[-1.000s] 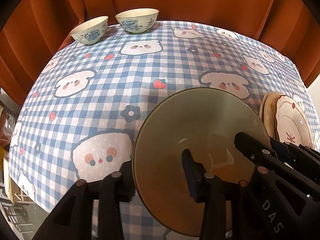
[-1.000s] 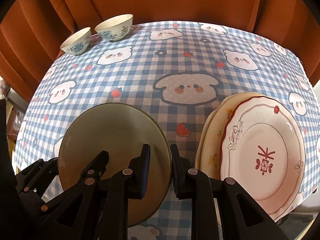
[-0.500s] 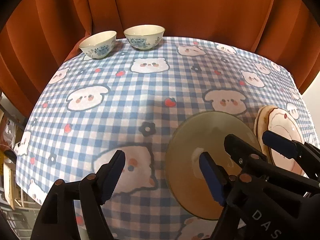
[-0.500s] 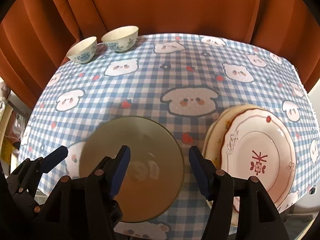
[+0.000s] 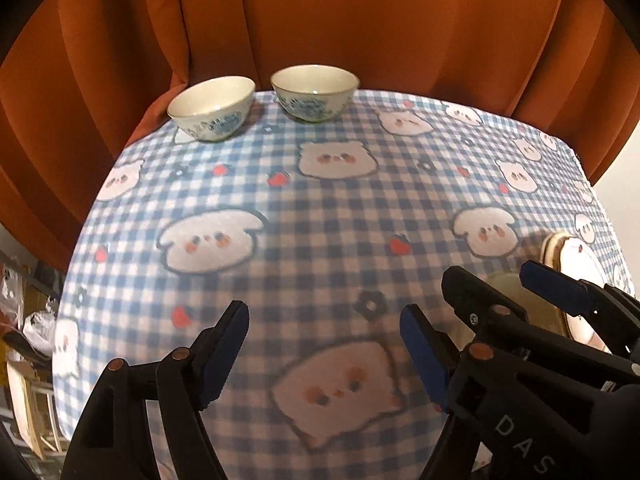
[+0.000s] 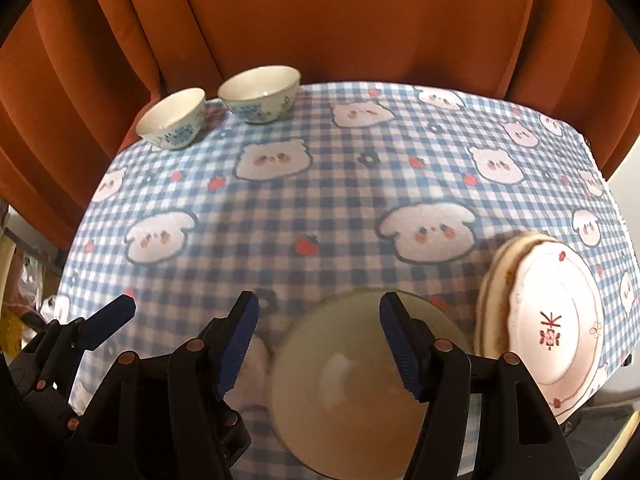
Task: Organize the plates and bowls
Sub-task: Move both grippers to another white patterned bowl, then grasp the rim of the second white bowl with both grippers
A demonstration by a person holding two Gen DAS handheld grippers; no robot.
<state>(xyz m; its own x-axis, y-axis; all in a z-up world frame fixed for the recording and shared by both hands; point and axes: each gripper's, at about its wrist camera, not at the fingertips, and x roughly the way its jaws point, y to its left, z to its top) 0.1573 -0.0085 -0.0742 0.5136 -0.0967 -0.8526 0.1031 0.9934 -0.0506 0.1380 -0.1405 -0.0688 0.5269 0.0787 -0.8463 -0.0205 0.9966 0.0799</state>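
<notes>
Plate (image 6: 352,392), olive and round, was seen flat on the cloth (image 6: 320,208) at lower centre, under the right gripper (image 6: 318,338), whose jaws had just been opening and stood wide, nothing held. Left gripper (image 5: 324,350) was likewise spread, empty. Stacked plates (image 6: 552,320) lay just right; two bowls (image 6: 216,112) were found upper left.

The right claw (image 6: 318,330) hangs spread and empty above the olive plate (image 6: 352,396) on the checked cloth (image 6: 340,208).
</notes>
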